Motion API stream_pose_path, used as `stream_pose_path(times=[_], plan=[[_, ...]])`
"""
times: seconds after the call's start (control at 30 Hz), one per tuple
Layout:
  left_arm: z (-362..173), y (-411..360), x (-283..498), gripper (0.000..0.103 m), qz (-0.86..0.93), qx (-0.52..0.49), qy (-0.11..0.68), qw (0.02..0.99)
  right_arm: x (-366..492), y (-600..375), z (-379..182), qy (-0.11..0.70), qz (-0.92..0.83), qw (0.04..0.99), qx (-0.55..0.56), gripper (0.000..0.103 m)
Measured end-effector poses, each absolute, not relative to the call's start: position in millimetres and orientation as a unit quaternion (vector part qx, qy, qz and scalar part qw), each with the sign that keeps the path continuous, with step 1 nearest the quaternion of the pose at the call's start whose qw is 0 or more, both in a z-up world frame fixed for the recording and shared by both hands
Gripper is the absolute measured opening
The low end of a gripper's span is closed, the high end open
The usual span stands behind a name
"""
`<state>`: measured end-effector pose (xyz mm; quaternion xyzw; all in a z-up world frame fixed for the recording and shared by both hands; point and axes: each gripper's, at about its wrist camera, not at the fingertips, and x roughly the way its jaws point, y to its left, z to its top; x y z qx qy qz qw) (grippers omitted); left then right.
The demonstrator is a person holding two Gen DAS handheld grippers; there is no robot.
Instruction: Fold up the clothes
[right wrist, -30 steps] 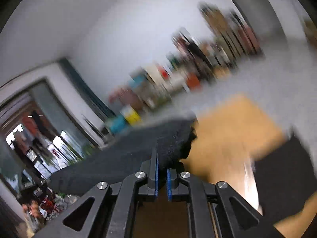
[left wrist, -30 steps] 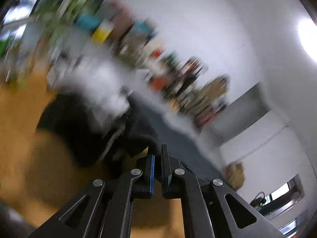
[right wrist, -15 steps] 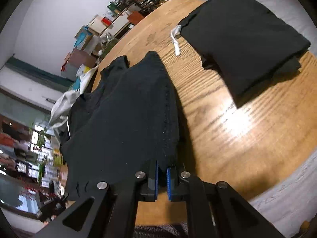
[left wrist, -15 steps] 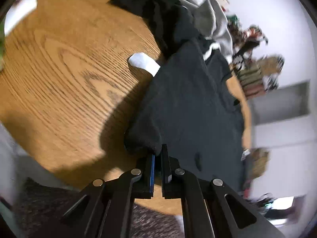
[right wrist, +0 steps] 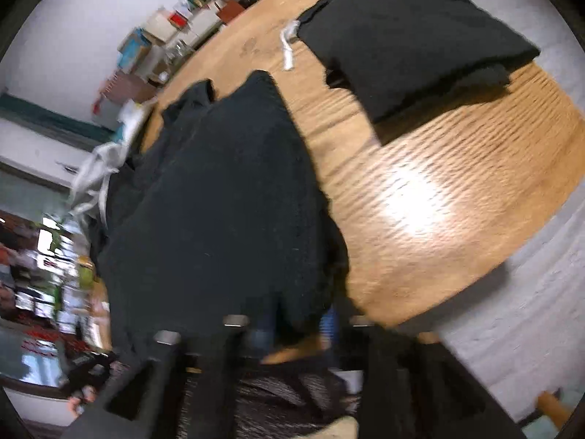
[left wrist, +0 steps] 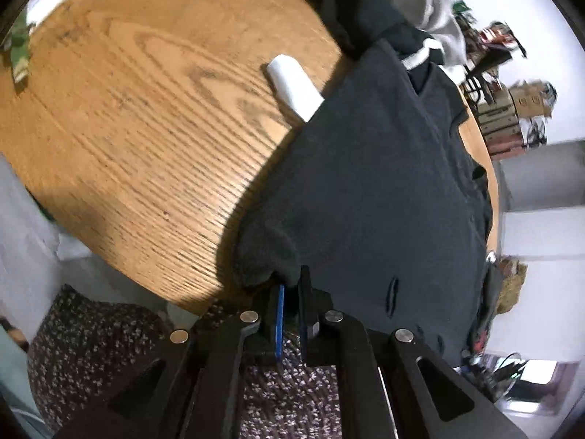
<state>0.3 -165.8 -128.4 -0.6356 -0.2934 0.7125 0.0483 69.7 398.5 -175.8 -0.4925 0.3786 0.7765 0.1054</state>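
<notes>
table [left wrist: 120,117]: round wood top, garment spread over near-centre, hem hanging off near edge
L gripper [left wrist: 291,292]: at near edge, jaws nearly together, a narrow gap showing betw blue pads, dark cloth corner bunched right at the tips; looks pinched but contact pt half hidden
white item [left wrist: 294,86]: just left of shirt, partly tucked under its left edge, prob a sock, can't confirm
dark shirt [left wrist: 384,183]: laid roughly flat, collar end far, hem near; no fold in it yet
unfolded pile [left wrist: 369,11]: far side, dark + grey pieces [left wrist: 435,7], touching shirt's far end
R gripper [right wrist: 298,323]: blurred, jaws apart w/ shirt's near-right corner betw them; clamped or released, can't tell
folded black piece [right wrist: 409,36]: far right on table, well apart from shirt, white string [right wrist: 288,49] at its left edge
progress: est. 1 item done, 1 spread & ready for first fold, pile left; early-to-mid
</notes>
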Motion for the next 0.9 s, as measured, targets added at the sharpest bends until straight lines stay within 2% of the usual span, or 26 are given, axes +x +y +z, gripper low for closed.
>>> stream_pose_path(times=[0.03, 0.1, 0.2, 0.3, 0.43, 0.57, 0.73, 0.9], plan=[[-127, -170, 1, 0.018, 0.706, -0.641, -0.298, 0.041, 73, 403, -173, 0.37, 0.777, 0.114, -0.497, 0.043], [-117, -179, 3, 0.035, 0.712, -0.643, -0.282, 0.015, 83, 416, -164, 0.357, 0.78, 0.139, -0.495, 0.046], [-93, -185, 1, 0.042, 0.747, -0.625, -0.227, -0.025, 90, 438, -139, 0.324, 0.802, 0.182, -0.467, 0.049], [-67, -173, -13, 0.043, 0.776, -0.603, -0.183, -0.024, 77, 448, -125, 0.305, 0.821, 0.185, -0.446, 0.05], [-46, -137, -60, 0.047, 0.8, -0.582, -0.144, 0.038, 27, 447, -116, 0.263, 0.85, 0.139, -0.436, 0.054], [-56, -112, -116, 0.048, 0.802, -0.584, -0.115, 0.036, -40, 442, -120, 0.216, 0.86, 0.093, -0.452, 0.058], [-81, -112, -153, 0.048, 0.78, -0.612, -0.13, 0.016, -89, 446, -135, 0.219, 0.843, 0.048, -0.489, 0.058], [-91, -106, -166, 0.048, 0.768, -0.635, -0.079, 0.02, -121, 449, -151, 0.213, 0.817, 0.036, -0.535, 0.059]])
